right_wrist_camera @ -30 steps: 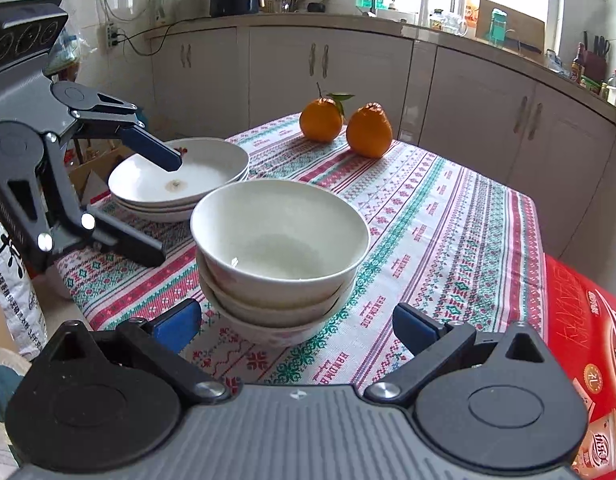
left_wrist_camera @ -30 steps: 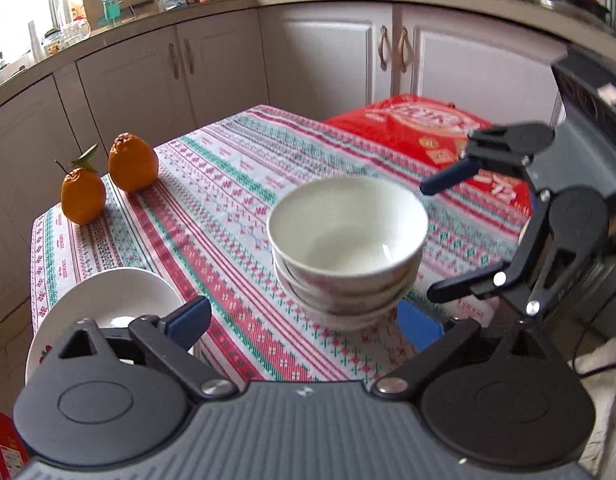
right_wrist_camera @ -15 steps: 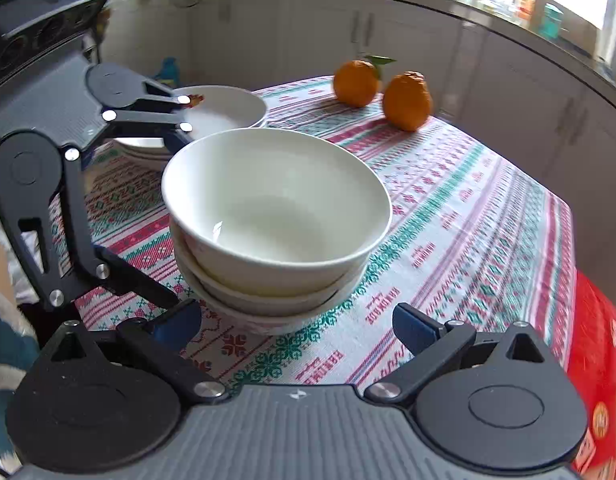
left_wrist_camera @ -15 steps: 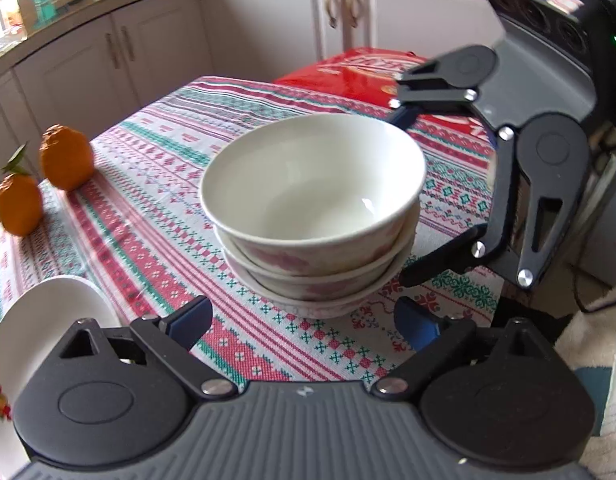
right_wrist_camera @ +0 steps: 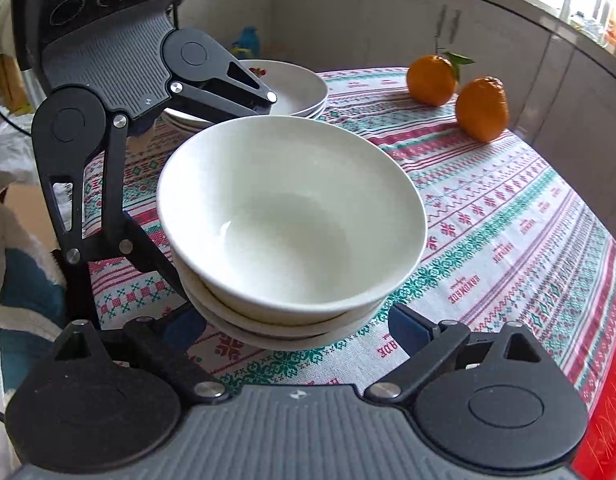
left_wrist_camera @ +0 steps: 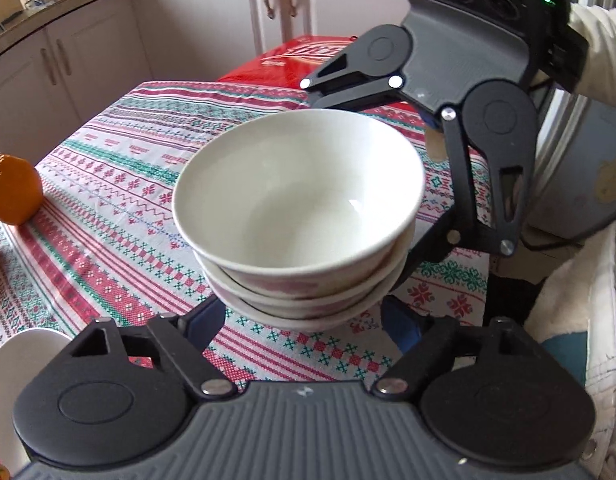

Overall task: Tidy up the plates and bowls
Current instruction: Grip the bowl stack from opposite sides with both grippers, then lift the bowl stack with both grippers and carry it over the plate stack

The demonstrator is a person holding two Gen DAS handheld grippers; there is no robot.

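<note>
A stack of three white bowls point(left_wrist_camera: 300, 208) stands on the patterned tablecloth; it also shows in the right wrist view point(right_wrist_camera: 288, 224). My left gripper point(left_wrist_camera: 304, 320) is open, its fingers on either side of the stack's base. My right gripper point(right_wrist_camera: 296, 328) is open the same way from the opposite side. Each gripper shows in the other's view, close against the stack. A stack of white plates point(right_wrist_camera: 292, 88) sits at the table's corner behind my left gripper; its edge shows in the left wrist view point(left_wrist_camera: 12, 364).
Two oranges point(right_wrist_camera: 456, 92) sit on the tablecloth point(right_wrist_camera: 508, 232) at the far side. A red package point(left_wrist_camera: 304, 60) lies beyond the table's end. White kitchen cabinets point(left_wrist_camera: 188, 28) surround the table.
Both grippers have moved in toward the bowl stack from opposite sides, so their open fingers now flank its base. The bowls have not moved.
</note>
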